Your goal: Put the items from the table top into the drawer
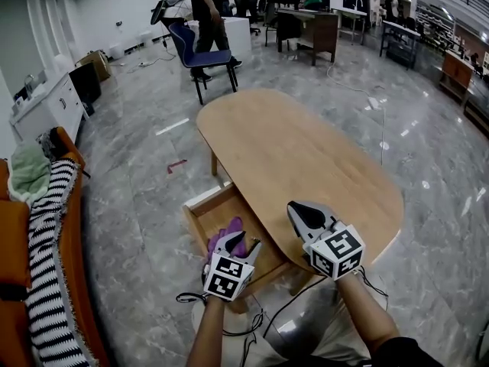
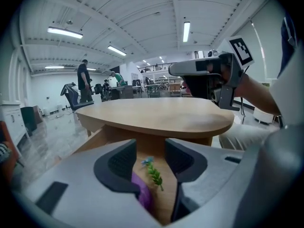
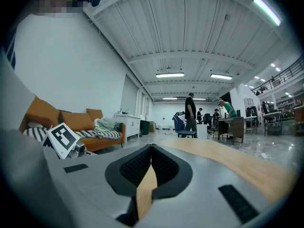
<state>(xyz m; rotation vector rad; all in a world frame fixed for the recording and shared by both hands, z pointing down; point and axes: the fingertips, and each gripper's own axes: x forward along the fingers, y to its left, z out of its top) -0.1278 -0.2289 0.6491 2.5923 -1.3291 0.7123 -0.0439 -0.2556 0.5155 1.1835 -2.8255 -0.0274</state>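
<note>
Drawer (image 1: 218,216) half hidden beneath table (image 1: 306,159) and left gripper (image 1: 243,243).

The purple soft item (image 1: 232,228) in the open wooden drawer (image 1: 218,214) is half hidden behind the left gripper (image 1: 241,243); the drawer's inner end disappears under the oval wooden tabletop (image 1: 306,159).

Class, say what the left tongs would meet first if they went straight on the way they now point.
Most likely the green sprig and purple item lying in the open drawer, just ahead of the left tongs; depth is unclear.
</note>
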